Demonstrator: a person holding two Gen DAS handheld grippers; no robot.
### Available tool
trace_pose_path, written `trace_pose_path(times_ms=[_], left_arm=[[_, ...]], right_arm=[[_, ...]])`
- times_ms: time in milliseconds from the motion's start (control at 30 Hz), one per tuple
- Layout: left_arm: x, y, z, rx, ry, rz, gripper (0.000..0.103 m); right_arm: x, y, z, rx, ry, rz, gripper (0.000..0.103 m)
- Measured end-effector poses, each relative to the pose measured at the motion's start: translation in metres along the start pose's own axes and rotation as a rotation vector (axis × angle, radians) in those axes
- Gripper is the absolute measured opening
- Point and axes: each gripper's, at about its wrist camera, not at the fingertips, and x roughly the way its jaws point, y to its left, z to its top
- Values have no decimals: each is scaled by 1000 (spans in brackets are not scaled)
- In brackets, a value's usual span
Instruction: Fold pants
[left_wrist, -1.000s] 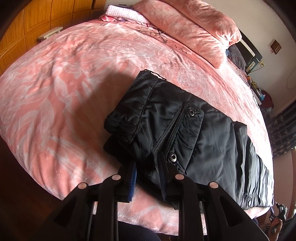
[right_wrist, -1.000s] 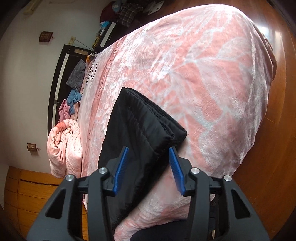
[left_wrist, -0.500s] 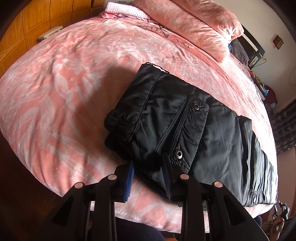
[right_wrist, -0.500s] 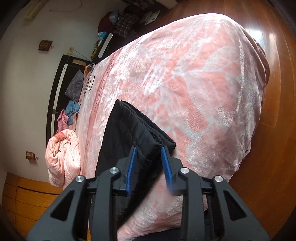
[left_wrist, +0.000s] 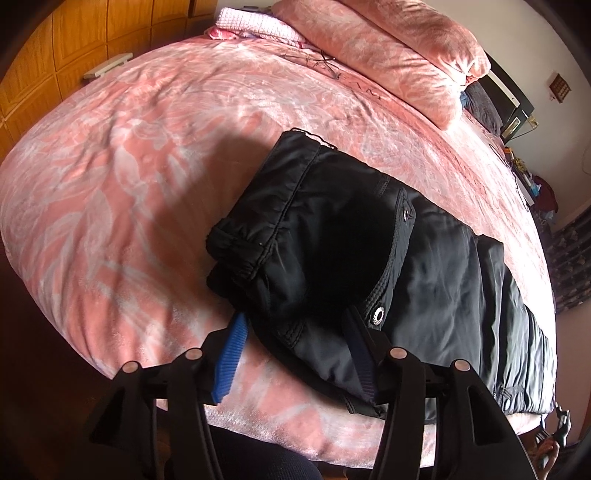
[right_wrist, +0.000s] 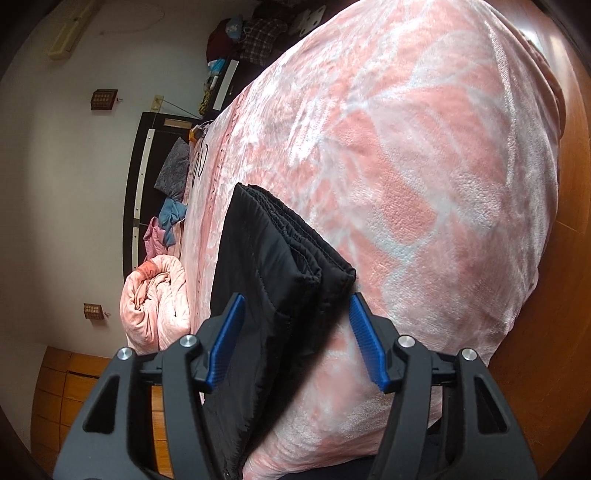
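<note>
Both hand-held grippers, left (left_wrist: 295, 354) and right (right_wrist: 297, 341), have just spread, apparently releasing folded black padded pants (left_wrist: 369, 258) on pink bed (left_wrist: 129, 166); withdraw straight back, avoiding snags

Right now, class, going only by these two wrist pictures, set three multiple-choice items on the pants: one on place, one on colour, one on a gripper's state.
1. Where do the pants lie?
A. on the wooden floor
B. on the pink bedspread, near its edge
C. on the pillow

2. What colour are the gripper pads?
A. blue
B. red
C. white

3. How does the right gripper stand?
A. clamped on the pants
B. open, with the stacked pant hems between its pads
C. holding a pillow

Key: 1 B, the black fabric rests on the spread by the near edge. 2 A, both views show ribbed blue pads. 3 B, the jaws have just been opening and gaps show beside the fabric.
</note>
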Motion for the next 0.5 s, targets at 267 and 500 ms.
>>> trace_pose_path(times_ms=[267, 500], left_arm=[[7, 2, 0, -49, -11, 11, 60], [12, 0, -1, -60, -30, 18, 62]], right_arm=[[13, 0, 1, -1, -3, 56, 59], [18, 10, 0, -38, 8, 12, 28]])
